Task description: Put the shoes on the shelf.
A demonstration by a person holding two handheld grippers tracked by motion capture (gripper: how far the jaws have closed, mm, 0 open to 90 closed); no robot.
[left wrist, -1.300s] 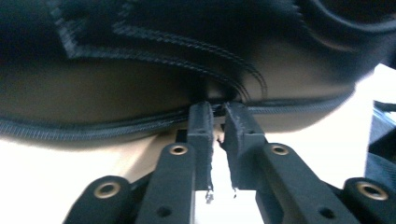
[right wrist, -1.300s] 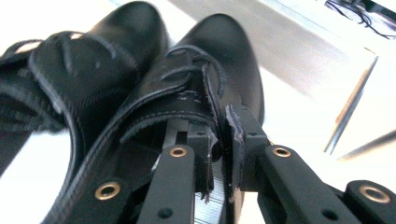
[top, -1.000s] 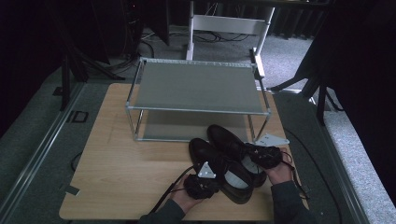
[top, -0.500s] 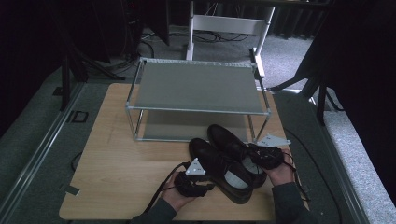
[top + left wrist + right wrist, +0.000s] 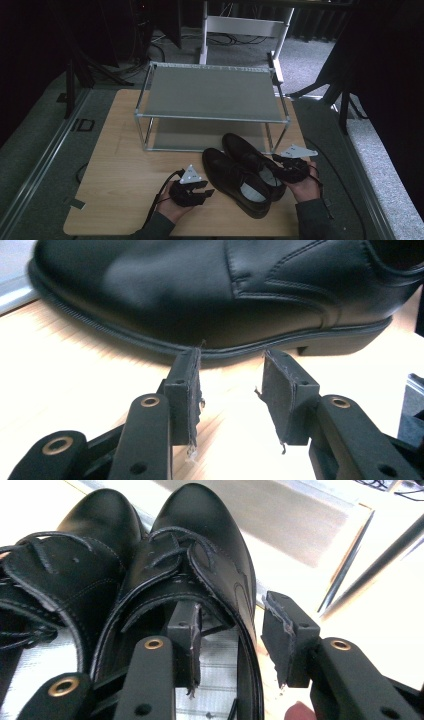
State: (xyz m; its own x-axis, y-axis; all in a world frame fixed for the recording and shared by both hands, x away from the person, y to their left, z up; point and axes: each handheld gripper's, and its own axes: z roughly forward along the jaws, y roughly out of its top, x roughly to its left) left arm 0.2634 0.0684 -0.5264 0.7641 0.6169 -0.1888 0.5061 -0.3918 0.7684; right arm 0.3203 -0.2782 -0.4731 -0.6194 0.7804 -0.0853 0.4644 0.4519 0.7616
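Shoes: two black leather lace-ups, the left shoe and the right shoe, lie side by side and touching near the tabletop's front right edge, toes towards the rack.
Step in hand: you look to be taking hold of the right shoe by its collar; lifting onto the rack is not yet begun.
Right hand-held gripper: jaws apart and straddling the shoe's outer wall, one pad inside the opening, one outside; not closed on the leather.
Left hand-held gripper: jaws apart on nothing, low over the tabletop, aimed at the left shoe's sole edge just beside it.
Next move: close your right jaws on the collar; the leather looks pliant, so it may fold.
Materials: smooth, slightly glossy uppers, stitched seams, ribbed welt, low block heel, pale striped insole.
Rack: thin metal frame, two flat grey shelves, at the tabletop's back edge.
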